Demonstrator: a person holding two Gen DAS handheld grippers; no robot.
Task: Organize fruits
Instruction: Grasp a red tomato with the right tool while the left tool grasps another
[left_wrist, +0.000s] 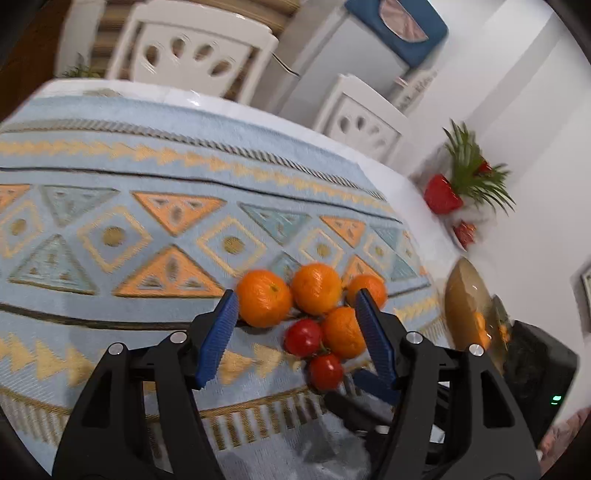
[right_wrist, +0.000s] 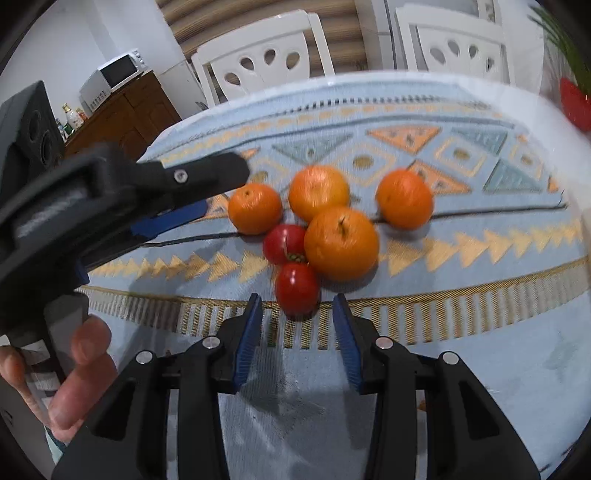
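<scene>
On the patterned tablecloth (right_wrist: 480, 332), four oranges (right_wrist: 341, 243) and two tomatoes (right_wrist: 297, 288) sit clustered, with the left gripper (left_wrist: 295, 314) spread wide, empty, above them and the right gripper (right_wrist: 297, 328) likewise wide just before the nearest tomato

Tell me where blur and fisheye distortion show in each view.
Left wrist view: the chairs and plant smear with motion blur, and the tablecloth bands bow. Right wrist view: the oranges look soft, the near tomato is sharper, and the cloth edge curves strongly.
</scene>
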